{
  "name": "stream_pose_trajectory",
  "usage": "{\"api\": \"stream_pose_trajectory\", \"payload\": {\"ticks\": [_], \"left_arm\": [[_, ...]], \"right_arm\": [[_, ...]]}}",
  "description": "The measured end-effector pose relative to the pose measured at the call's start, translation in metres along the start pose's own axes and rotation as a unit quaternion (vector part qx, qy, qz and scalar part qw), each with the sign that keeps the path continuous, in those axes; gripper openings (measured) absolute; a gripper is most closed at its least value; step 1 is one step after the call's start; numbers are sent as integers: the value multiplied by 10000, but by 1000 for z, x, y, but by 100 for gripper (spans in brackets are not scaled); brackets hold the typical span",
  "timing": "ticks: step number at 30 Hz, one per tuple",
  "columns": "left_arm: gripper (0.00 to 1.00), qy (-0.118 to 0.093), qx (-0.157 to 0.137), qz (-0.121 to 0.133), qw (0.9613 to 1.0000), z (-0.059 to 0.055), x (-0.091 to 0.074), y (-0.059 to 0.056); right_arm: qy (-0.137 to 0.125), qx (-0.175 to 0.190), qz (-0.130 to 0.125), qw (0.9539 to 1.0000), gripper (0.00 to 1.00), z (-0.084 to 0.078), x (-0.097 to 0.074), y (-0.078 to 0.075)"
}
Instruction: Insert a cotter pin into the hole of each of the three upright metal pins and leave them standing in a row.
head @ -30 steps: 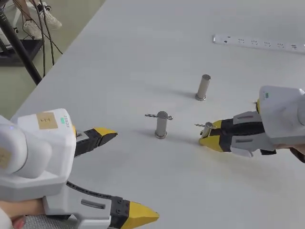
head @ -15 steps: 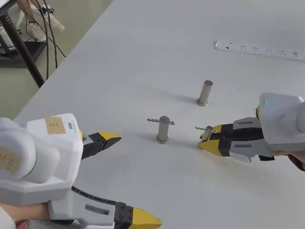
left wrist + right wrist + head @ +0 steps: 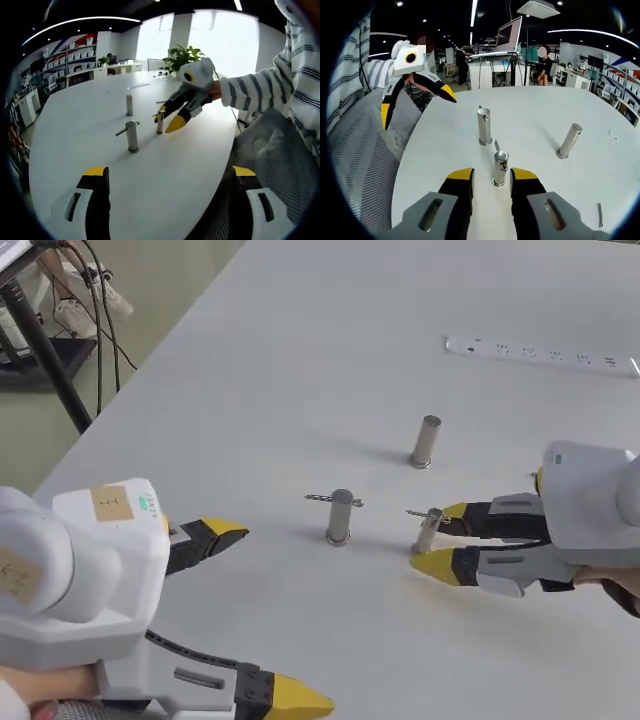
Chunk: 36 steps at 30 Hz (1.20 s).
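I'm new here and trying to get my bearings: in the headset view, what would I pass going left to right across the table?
left gripper → metal pin with a cotter pin through it → second metal pin → right gripper, its fingers either side of that pin. The far pin stands in line with the second one, so it is left out.

A wide white table (image 3: 300, 340) is seen under a dark ceiling (image 3: 440, 12) lit by strip lights (image 3: 474, 10). Bright windows (image 3: 225, 35), a leafy plant (image 3: 182, 55) and wall shelves (image 3: 75, 57) are shown beyond it. A pale floor (image 3: 160, 280) crossed by black cables (image 3: 100, 315) is seen beside the table, and a grey mesh chair (image 3: 365, 150) is set at its edge.
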State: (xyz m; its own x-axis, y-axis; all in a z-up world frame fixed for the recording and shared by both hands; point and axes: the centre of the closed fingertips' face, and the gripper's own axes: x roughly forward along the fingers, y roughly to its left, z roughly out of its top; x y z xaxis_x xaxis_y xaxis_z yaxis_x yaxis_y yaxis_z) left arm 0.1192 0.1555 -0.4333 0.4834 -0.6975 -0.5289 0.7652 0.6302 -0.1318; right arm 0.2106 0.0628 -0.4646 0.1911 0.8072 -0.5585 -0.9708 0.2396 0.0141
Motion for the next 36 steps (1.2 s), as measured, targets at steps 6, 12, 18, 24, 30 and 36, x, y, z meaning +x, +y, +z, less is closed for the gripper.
{"api": "stream_pose_trajectory", "payload": {"ticks": [6, 12, 18, 24, 30, 36], "left_arm": [[99, -72, -64, 132, 9999, 3, -2, 8], [99, -203, -182, 179, 9995, 9, -2, 14], [99, -290, -335, 250, 9987, 15, -3, 21], [99, -150, -286, 213, 9993, 11, -4, 21], [99, -70, -301, 202, 9993, 4, -2, 22], [99, 96, -210, 211, 9995, -1, 1, 21]], "right_arm": [[-266, 140, -138, 9995, 44, 13, -19, 6], [-476, 202, -329, 9981, 55, 28, -37, 15], [-699, 555, -452, 9950, 79, 41, -47, 32], [-990, 1027, -701, 9873, 88, 44, -61, 36], [-992, 1550, -1015, 9777, 91, 39, -73, 38], [-1092, 1986, -1287, 9654, 97, 32, -83, 38]]}}
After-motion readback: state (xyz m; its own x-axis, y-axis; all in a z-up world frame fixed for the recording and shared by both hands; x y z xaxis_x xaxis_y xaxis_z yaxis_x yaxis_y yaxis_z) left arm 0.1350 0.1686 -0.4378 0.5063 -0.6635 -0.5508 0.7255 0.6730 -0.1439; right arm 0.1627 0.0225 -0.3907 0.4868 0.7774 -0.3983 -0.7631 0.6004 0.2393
